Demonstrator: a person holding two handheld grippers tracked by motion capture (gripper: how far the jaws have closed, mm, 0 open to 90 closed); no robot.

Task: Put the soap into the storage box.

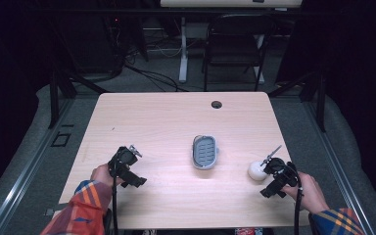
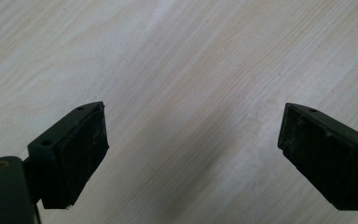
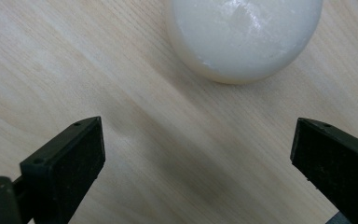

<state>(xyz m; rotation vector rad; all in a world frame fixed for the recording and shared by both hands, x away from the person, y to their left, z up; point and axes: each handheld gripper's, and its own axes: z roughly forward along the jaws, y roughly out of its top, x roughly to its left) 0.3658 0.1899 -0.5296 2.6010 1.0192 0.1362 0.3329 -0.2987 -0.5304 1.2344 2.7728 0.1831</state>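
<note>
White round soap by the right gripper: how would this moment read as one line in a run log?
right gripper: open, just short of white soap | left gripper: open over bare table | grey soap dish: empty, mid-table

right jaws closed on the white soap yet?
No. In the right gripper view the white soap lies on the table ahead of the wide-open jaws, untouched.

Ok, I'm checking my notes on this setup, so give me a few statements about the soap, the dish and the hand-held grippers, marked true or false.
1. The white soap lies in the grey dish. False: it sits on the table, right of the dish.
2. The right hand-held gripper is open, near the soap. True.
3. The left hand-held gripper holds the dish. False: it is open over bare wood.
4. The dish sits near the table's middle. True.
</note>
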